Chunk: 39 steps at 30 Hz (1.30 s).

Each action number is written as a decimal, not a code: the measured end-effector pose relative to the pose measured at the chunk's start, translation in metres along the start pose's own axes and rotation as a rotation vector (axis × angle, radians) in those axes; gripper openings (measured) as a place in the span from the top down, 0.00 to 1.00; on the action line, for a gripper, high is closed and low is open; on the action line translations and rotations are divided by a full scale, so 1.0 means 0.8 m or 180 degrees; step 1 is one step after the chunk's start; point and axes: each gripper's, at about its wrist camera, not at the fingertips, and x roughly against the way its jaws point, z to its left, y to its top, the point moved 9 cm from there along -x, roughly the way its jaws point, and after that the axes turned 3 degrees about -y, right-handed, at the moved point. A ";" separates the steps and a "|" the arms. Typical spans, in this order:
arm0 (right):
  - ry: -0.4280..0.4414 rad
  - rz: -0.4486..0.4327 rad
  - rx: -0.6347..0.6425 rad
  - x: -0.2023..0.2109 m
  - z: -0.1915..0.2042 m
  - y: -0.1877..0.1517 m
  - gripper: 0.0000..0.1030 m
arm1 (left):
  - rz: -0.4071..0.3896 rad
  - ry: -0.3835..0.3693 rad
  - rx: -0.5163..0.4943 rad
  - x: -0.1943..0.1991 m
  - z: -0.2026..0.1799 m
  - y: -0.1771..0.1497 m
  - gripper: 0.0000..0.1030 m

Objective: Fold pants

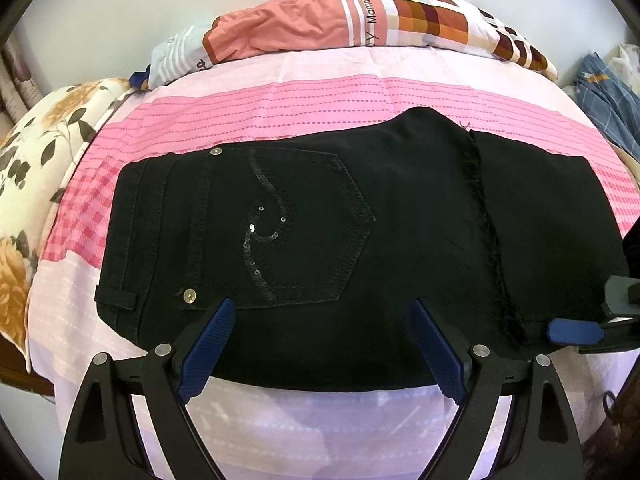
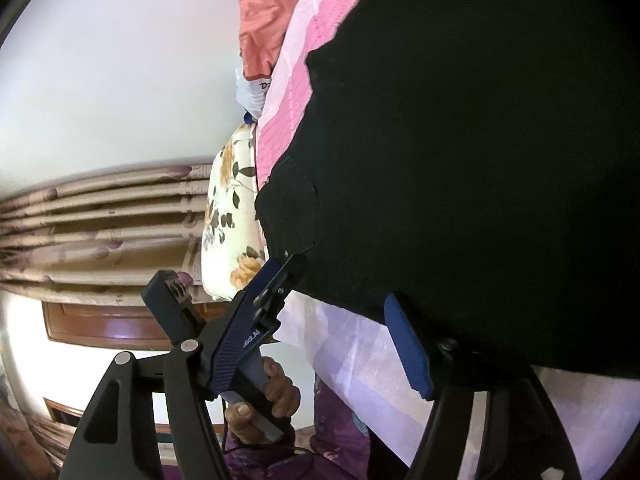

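Observation:
Black pants [image 1: 360,220] lie folded on the pink bed sheet [image 1: 280,100], waistband at the left, back pocket with sequins facing up, a frayed hem across the right part. My left gripper [image 1: 322,344] is open, its blue pads [image 1: 208,344] over the pants' near edge, holding nothing. My right gripper shows at the right edge of the left wrist view [image 1: 576,330], at the pants' near right corner. In the right wrist view, tilted sideways, the pants [image 2: 480,160] fill the frame. My right gripper [image 2: 332,320] is open, its right pad [image 2: 408,344] against the cloth. The left gripper [image 2: 264,300] and its hand show there.
A salmon and checked quilt [image 1: 360,16] lies along the far edge of the bed. A floral pillow [image 1: 32,168] sits at the left, blue cloth [image 1: 608,96] at the right. Curtains [image 2: 100,220] and a white wall [image 2: 120,80] stand beyond the bed.

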 end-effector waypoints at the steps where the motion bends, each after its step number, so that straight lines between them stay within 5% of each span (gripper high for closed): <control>1: 0.0027 0.0000 0.0024 0.001 0.003 0.000 0.34 | -0.0002 0.0003 -0.0001 0.000 0.000 0.000 0.14; 11: 0.0417 -0.0122 0.0244 0.017 0.041 0.001 0.27 | -0.0014 0.0022 0.0019 0.002 0.008 0.003 0.14; 16: 0.0313 -0.0305 0.0257 0.032 0.037 0.011 0.25 | -0.0013 0.0028 0.0033 0.001 0.010 0.004 0.14; 22: -0.0535 -0.0844 0.0572 0.068 0.018 0.035 0.25 | -0.0027 0.0046 0.0038 0.002 0.015 0.005 0.14; 28: -0.1515 -0.1097 0.0987 0.084 0.005 0.047 0.25 | -0.0040 0.0054 0.0076 0.003 0.022 0.007 0.14; 39: -0.2456 -0.1264 0.1706 0.060 0.018 0.053 0.24 | -0.0190 0.0278 -0.0112 0.011 0.042 0.012 0.14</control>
